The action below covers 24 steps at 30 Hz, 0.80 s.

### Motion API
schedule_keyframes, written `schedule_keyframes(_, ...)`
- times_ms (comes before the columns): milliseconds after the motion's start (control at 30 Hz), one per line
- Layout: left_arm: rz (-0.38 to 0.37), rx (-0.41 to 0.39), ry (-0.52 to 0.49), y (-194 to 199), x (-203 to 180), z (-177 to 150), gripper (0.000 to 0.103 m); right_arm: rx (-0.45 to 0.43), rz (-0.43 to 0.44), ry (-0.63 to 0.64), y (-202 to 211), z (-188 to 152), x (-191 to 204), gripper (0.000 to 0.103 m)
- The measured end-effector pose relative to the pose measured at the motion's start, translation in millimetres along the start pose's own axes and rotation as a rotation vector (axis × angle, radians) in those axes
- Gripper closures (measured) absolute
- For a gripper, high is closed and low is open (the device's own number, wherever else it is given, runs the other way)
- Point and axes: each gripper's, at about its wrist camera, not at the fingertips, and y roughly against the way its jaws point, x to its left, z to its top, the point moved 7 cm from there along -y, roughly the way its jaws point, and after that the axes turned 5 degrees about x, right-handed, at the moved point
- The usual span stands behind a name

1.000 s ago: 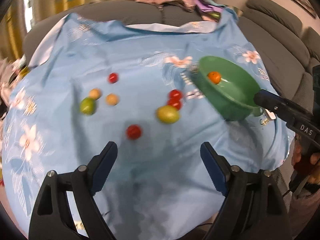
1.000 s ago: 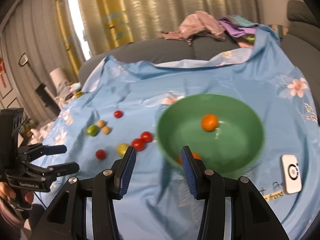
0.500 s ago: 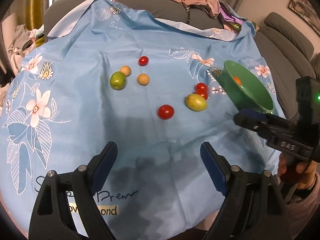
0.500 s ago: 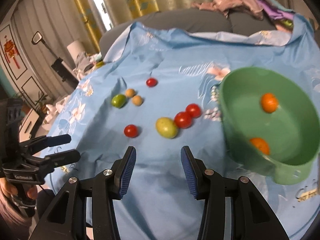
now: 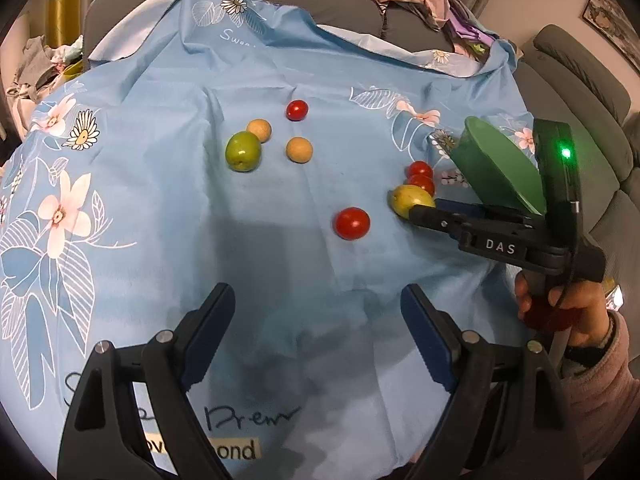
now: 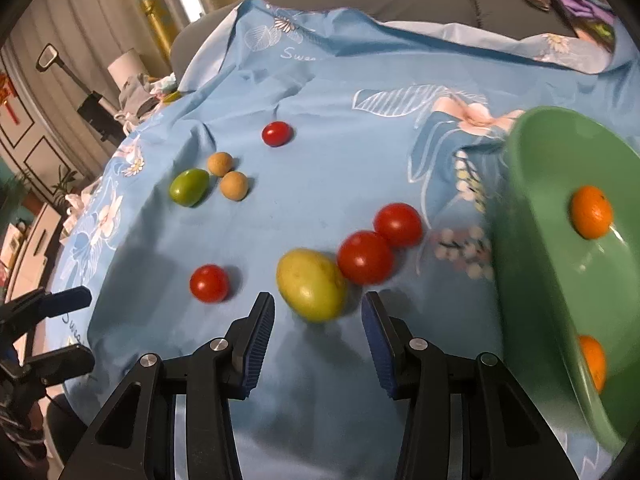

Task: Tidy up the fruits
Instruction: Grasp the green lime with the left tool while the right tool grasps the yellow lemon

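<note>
Hovering released, the right gripper (image 6: 318,316) faces the yellow-green fruit (image 6: 311,290) at twelve o'clock; the left gripper (image 5: 318,312) gapes empty.

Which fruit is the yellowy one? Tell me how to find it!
Find the green bowl on the blue flowered cloth. Two red tomatoes sit touching beside it; the yellow-green fruit lies against the nearer one. It is bigger, egg-shaped, and the only yellowish one there.
</note>
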Motion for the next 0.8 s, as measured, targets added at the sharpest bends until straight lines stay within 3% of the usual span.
schedule_keyframes(300,0.038,0.001,-0.013,-6,7,14,0.018,0.031,-0.008,0.035,-16,10,3,0.056)
schedule_keyframes(367,0.045,0.001,-0.015,-7,7,16,0.018,0.028,-0.014,0.038,-16,12,2,0.061)
schedule_keyframes(500,0.056,-0.001,-0.017,-9,9,21,0.018,0.016,-0.016,0.026,-14,13,0,0.062)
schedule_keyframes(733,0.099,-0.016,0.005,-20,25,45,0.020,-0.040,0.046,-0.011,4,16,4,0.063)
schedule_keyframes(800,0.117,-0.019,0.010,-25,30,56,0.026,-0.048,0.064,-0.012,7,15,8,0.063)
